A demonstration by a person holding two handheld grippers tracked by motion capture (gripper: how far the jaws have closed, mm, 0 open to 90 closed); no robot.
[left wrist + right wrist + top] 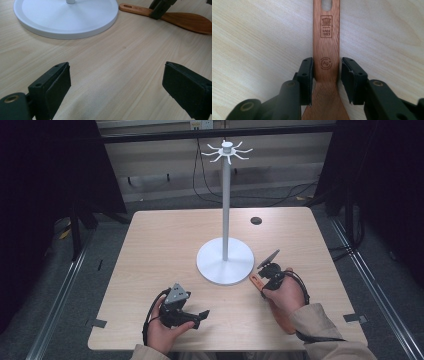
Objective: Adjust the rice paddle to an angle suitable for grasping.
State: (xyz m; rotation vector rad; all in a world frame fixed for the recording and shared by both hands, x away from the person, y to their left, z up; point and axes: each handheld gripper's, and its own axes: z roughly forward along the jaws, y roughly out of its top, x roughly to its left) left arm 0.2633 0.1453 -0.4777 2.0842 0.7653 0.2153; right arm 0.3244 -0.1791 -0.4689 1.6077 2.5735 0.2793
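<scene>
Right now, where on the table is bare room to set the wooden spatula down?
The table is bare along its left side, left of the stand base, and across the far edge up to the dark hole. The near middle, between the left gripper and the right gripper, is also free. It is crowded at the right, where the spatula lies beside the base.

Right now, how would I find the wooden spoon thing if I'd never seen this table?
Start at the tall white stand with hooks on top, in the middle of the light wooden table. Beside its round base, on the right-hand side, lies a reddish-brown wooden spatula, gripped across its handle by the right gripper. It's the one brown wooden tool, with a hanging hole and a stamped logo.
</scene>
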